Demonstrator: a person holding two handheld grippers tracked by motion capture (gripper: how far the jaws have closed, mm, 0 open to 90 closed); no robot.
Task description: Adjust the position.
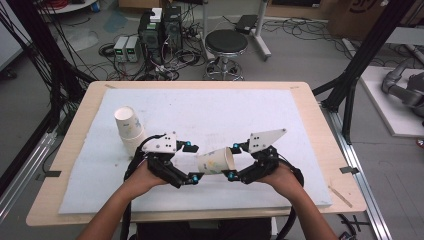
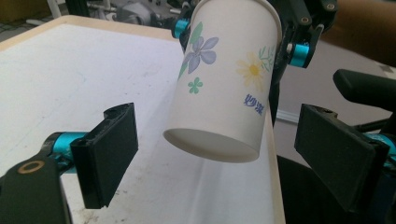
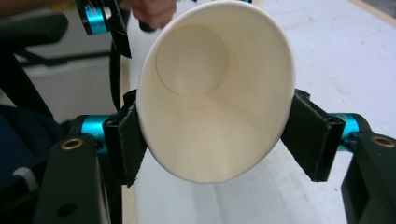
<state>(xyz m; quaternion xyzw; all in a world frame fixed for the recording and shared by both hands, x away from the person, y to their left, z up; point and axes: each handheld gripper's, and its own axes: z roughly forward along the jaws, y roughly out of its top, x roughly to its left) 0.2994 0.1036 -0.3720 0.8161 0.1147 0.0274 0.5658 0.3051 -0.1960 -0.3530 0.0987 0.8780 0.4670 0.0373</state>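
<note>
A white paper cup [image 1: 216,161] printed with flowers lies on its side in the air above the front of the white mat [image 1: 210,110]. My right gripper [image 1: 232,161] is shut on it near the rim. In the right gripper view the pads [image 3: 126,142] press the cup's mouth [image 3: 210,116] into an oval. My left gripper [image 1: 192,162] stands open around the cup's bottom end. In the left gripper view both pads [image 2: 109,154] stay apart from the cup [image 2: 219,84].
A short stack of paper cups [image 1: 129,127] stands tilted on the mat's left side. The mat covers a wooden table [image 1: 305,95]. Beyond the table are a stool [image 1: 226,45], boxes of electronics [image 1: 159,30] and cables on the floor.
</note>
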